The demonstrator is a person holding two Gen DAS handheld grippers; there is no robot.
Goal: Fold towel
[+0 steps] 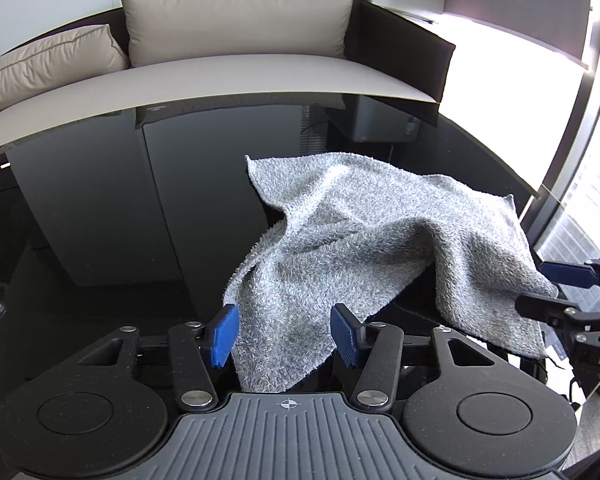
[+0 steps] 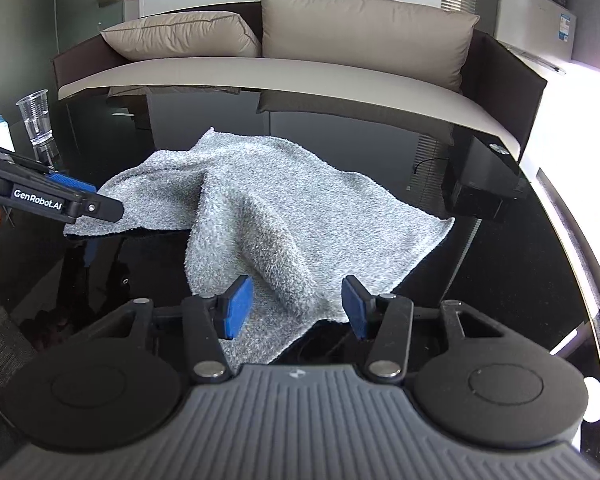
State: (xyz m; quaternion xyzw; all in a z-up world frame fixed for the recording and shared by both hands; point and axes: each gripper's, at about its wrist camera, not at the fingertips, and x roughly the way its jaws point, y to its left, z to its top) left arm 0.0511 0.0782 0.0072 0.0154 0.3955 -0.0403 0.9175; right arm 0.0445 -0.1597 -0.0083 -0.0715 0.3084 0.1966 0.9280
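Towel (image 1: 352,236) – rumpled, corners lying between both hand-held grippers' open jaws.

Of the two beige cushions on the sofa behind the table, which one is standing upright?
The larger cushion, leaning upright against the sofa back. The other cushion, beside it toward the plastic cup, lies flat on the seat.

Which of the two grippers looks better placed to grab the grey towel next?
Probably either; slightly the left. The left gripper has a near corner of the towel lying between its open blue pads. The right gripper also straddles a corner, but a raised ridge of cloth sits there.
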